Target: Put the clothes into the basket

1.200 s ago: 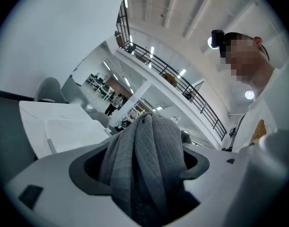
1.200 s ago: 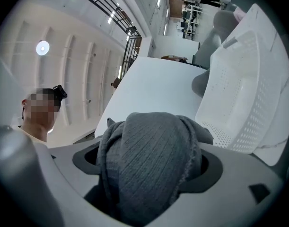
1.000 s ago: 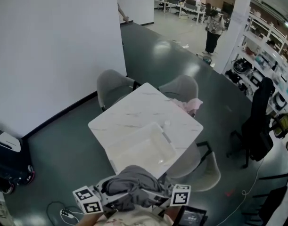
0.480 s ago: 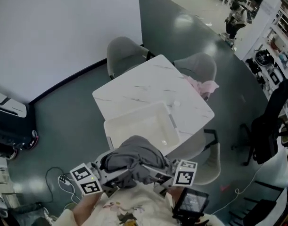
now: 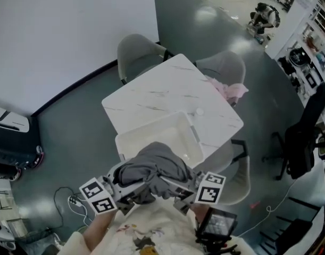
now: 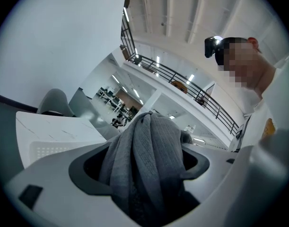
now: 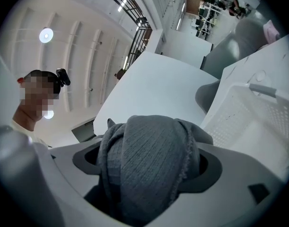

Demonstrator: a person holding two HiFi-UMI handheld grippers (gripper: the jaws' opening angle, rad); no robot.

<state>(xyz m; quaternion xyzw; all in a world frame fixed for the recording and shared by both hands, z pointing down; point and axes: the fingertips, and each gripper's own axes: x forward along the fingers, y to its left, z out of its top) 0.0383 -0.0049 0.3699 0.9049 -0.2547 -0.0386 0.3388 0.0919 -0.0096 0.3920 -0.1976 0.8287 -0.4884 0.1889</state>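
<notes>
On my feed I see a white marble tabletop (image 5: 151, 94) with a white basket (image 5: 157, 134) at its near edge and a small round bit (image 5: 199, 111) just beside it.

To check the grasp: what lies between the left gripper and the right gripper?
A bunched grey garment spans from the left gripper to the right gripper, both shut on it; the head view shows it.

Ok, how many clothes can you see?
2. A grey garment clamped in the left gripper and right gripper, by the basket; a pink garment on a chair beside the table. Others may be hidden.
</notes>
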